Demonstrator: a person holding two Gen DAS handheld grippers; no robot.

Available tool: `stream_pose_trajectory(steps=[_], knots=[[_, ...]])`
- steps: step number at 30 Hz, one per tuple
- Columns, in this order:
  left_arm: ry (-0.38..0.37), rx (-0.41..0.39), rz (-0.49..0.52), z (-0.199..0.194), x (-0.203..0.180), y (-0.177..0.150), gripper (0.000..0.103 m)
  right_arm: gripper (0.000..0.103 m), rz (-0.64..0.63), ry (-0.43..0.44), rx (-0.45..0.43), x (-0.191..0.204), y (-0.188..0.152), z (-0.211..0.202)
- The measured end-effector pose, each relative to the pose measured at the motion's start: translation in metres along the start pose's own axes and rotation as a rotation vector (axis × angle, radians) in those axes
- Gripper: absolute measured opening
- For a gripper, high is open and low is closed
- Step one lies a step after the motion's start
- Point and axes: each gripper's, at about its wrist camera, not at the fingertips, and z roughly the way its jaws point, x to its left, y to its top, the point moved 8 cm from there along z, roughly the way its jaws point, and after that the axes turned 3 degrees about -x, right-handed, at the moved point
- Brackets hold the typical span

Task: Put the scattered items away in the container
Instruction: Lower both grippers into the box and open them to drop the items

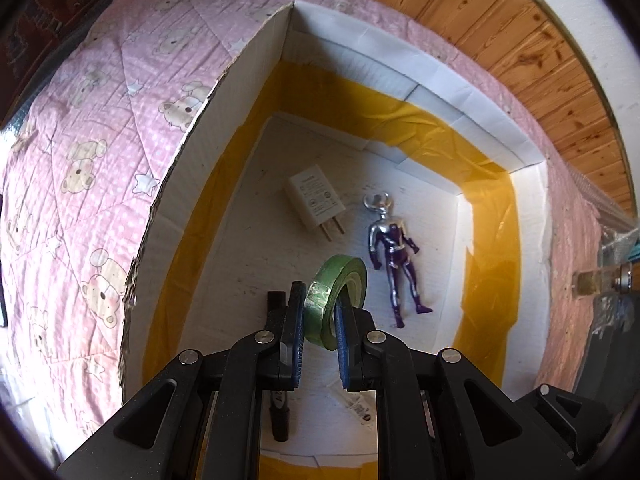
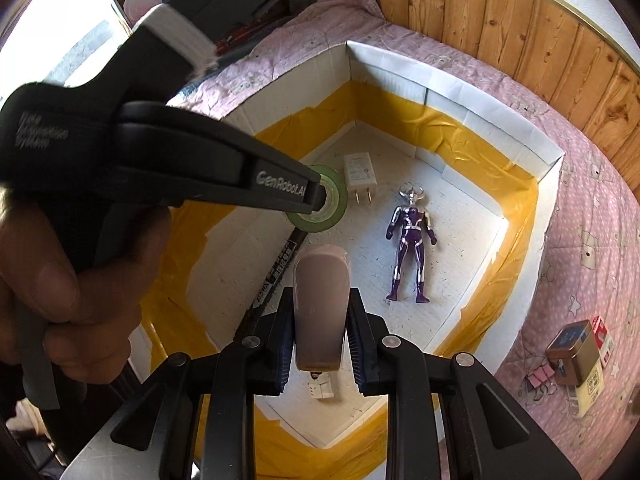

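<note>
Left wrist view: the left hand-held gripper was pinching a roll of green tape by its wall, one finger outside the ring and one inside it, the roll standing on edge above the floor of the white box. Below it, on the box floor, lay a white charger with its prongs pointing toward the near side, and just beside that a purple and silver toy figure on its back, head toward the far wall. A black marker lay near the box's near edge, partly hidden under the gripper.

In the right wrist view, the right hand-held gripper was clamped on a pinkish-grey rounded object that I could not identify, held over the near half of the box. The left tool reached in from the left side, gripped by a bare hand, with the tape at its tip just beside the charger. The figure lay apart from both, nearer the right wall. The box's inner walls carried yellow tape along their base.

The box sat on a bed with a pink bear-print quilt. On the quilt outside the box's right wall lay a small tin and a few small items I could not make out.
</note>
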Motion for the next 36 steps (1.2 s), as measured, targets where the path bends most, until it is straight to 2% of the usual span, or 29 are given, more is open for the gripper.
stream_pose_trajectory(steps=[12,13,14,15,25,29,36], knots=[[0.077,0.046,0.037,0.02,-0.001,0.003,0.017,0.026,-0.028,-0.021,0.068,-0.003,0.0,0.013],[0.079,0.053,0.035,0.021,0.001,0.002,0.03,0.027,-0.016,-0.016,0.068,-0.004,-0.001,0.013],[0.08,0.056,0.03,0.021,0.002,0.002,0.038,0.027,-0.006,-0.015,0.066,-0.006,-0.001,0.012],[0.086,0.051,0.027,0.02,0.004,0.002,0.042,0.029,0.0,-0.015,0.062,-0.007,-0.002,0.01],[0.091,-0.002,0.039,-0.016,0.004,-0.003,0.042,0.029,0.084,0.046,-0.03,-0.015,-0.019,-0.03],[0.075,-0.028,0.031,-0.039,0.001,-0.008,0.043,0.029,0.111,0.089,-0.066,-0.005,-0.028,-0.045],[0.051,-0.13,0.015,-0.088,0.005,-0.009,0.044,0.029,0.177,0.177,-0.216,0.003,-0.04,-0.083]])
